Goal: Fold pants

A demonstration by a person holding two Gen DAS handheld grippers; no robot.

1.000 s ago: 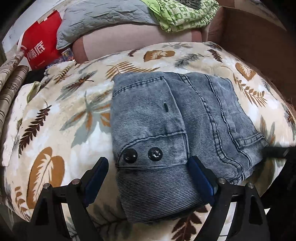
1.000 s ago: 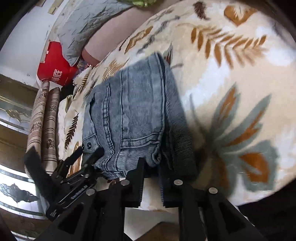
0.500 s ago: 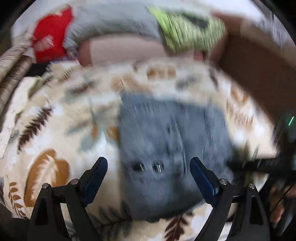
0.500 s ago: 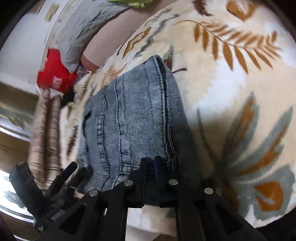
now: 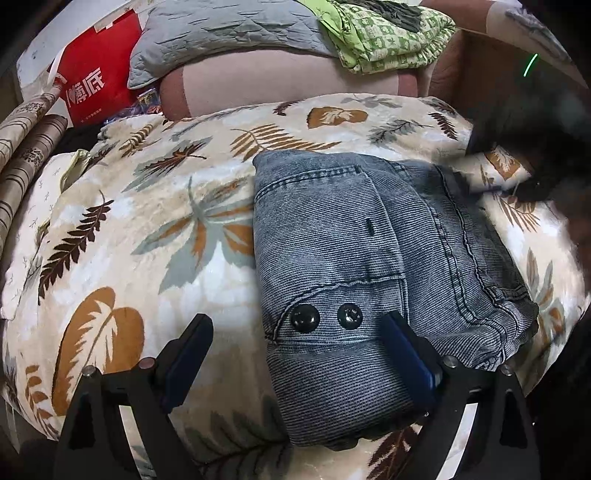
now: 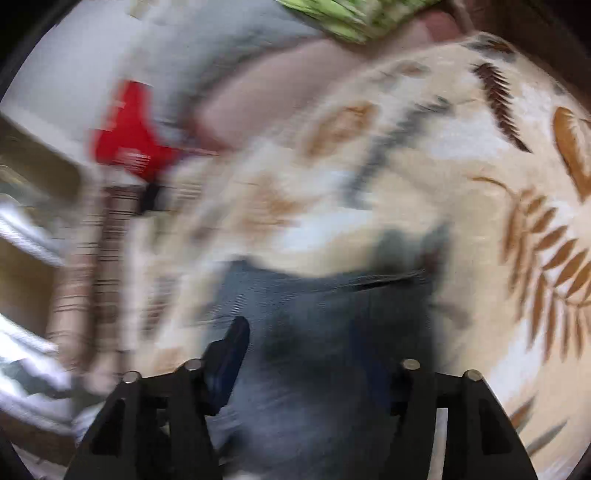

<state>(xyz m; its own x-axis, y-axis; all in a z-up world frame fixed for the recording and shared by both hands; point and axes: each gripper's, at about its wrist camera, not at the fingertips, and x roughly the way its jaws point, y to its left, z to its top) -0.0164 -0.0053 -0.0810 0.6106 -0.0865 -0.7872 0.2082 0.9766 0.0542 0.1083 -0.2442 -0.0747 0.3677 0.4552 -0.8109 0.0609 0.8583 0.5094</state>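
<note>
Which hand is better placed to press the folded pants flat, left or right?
Left, probably. The left tongs hang open and steady right over the folded pants, at the waistband end near the two buttons. The right tongs are open too, but that view is motion-blurred.

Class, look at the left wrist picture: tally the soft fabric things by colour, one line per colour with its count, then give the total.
Blue: 1, pants
Leaf-print cream: 1, blanket
Grey: 1, quilt
Green: 1, checked cloth
Total: 4
</note>
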